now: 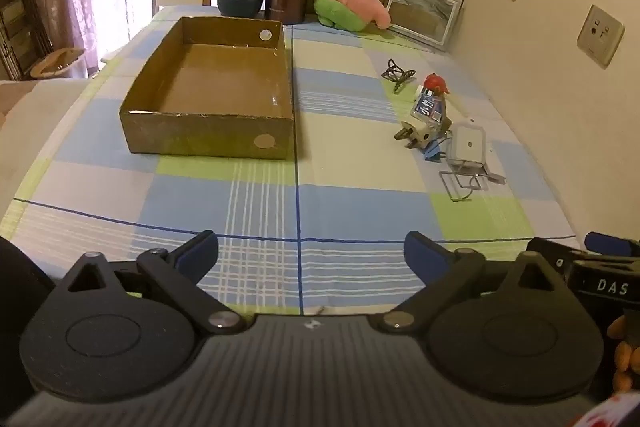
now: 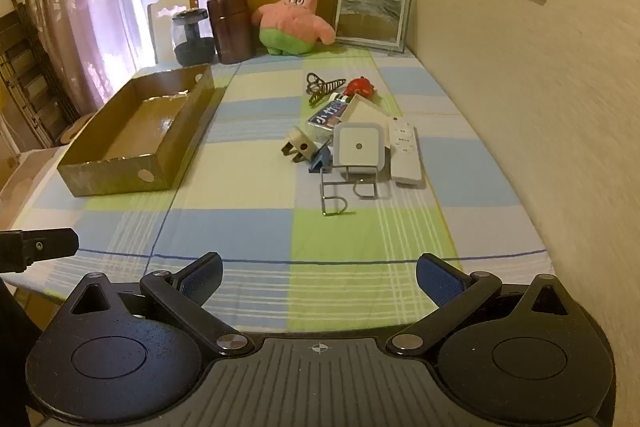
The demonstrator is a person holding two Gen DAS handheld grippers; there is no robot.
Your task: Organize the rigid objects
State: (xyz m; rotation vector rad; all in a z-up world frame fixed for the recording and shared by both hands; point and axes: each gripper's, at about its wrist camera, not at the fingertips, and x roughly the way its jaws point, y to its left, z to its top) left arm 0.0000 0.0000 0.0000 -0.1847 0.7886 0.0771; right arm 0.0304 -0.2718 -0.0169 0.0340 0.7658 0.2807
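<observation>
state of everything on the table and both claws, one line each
cardboard box: open-topped, nothing inside
left claw: open, holding nothing
right claw: open, holding nothing
white remote: flat, buttons up
square white night light: propped upright on the wire rack
wire rack: lying on the cloth
hair claw clip: lying on its side
blue tube: lying flat
pink star plush: sitting upright
picture frame: leaning against the wall

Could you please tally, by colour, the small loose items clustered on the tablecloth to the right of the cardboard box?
White: 3 — night light, remote, plug adapter
Blue: 2 — tube, binder clip
Red: 1 — toy
Dark: 1 — hair claw
Metal: 1 — wire hook rack
Total: 8
</observation>
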